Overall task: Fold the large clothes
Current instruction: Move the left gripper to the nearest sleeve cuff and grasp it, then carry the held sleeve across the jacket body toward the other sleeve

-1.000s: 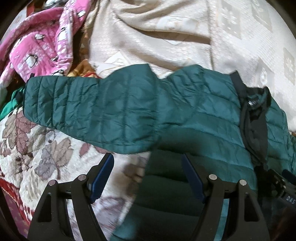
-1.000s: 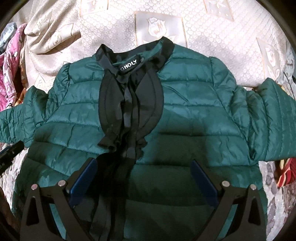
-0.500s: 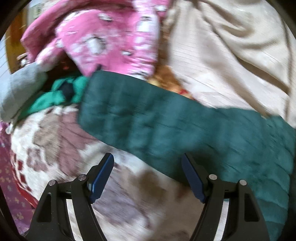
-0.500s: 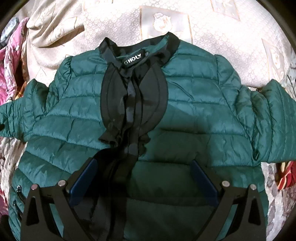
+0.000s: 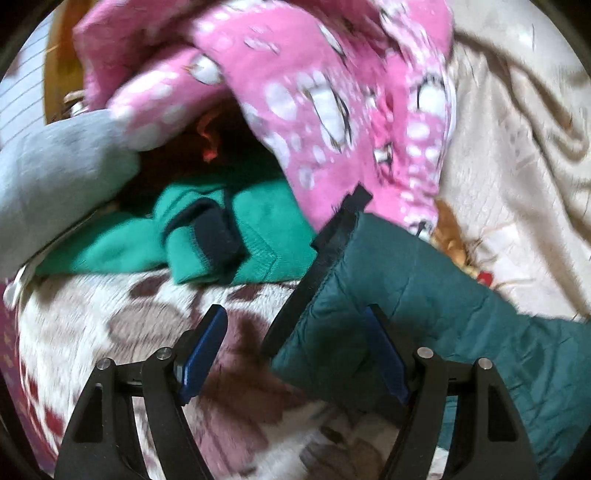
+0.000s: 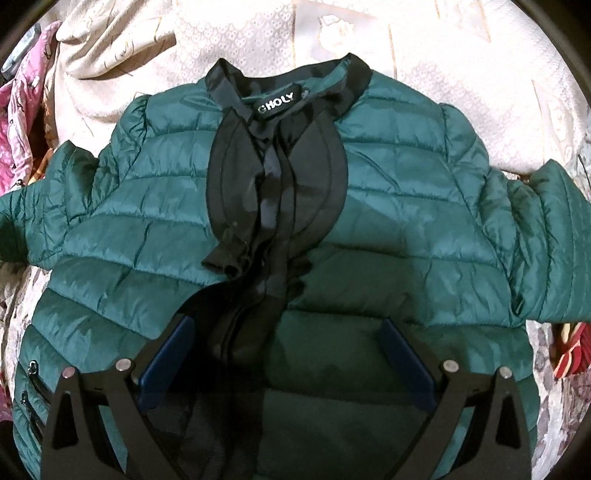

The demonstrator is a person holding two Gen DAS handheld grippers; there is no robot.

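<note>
Dark green quilted puffer jacket [image 6: 369, 229] lies spread front-up on a cream patterned bedspread [image 6: 258, 33], black collar [image 6: 295, 74] at the far side, black zip placket running down the middle, both sleeves out to the sides. A white "GHOLY" label shows inside the neck.

Right hand-held gripper [image 6: 286, 354] hovers over the lower chest of the jacket, jaws wide apart, nothing between the blue pads [image 6: 406, 362]. Can't tell if the tips touch the fabric.

Left hand-held gripper [image 5: 295, 350] is at the end of the jacket's left sleeve [image 5: 388, 295], jaws wide apart. The sleeve's black-trimmed cuff [image 5: 317, 266] sits partly inside the gap, near the right-side pad; not clamped. View is motion-blurred.

The cuff end rests on a white fleece blanket with brown leaf print [image 5: 110, 325]. Just beyond it: a bright green knit garment with a navy cuff [image 5: 229, 240], a pink penguin-print fleece [image 5: 314, 92] piled over that, and a grey cloth [image 5: 48, 173] on the left edge.
</note>
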